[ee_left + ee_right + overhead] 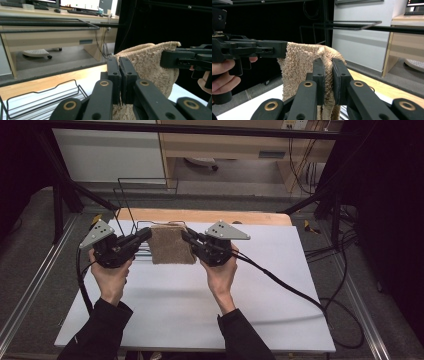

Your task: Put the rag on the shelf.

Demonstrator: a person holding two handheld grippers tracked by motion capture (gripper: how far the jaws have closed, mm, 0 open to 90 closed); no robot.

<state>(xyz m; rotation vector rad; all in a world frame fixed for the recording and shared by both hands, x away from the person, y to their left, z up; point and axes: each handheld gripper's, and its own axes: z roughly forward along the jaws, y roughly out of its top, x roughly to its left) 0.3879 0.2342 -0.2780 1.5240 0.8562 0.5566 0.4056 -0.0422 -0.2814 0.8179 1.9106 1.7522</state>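
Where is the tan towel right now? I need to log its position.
In the high view the tan towel hangs mid-table between the left gripper and right gripper, just right of the wire rack.

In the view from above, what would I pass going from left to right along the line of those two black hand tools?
Left gripper → tan towel, held up between the two → right gripper → black cable trailing off across the white table.
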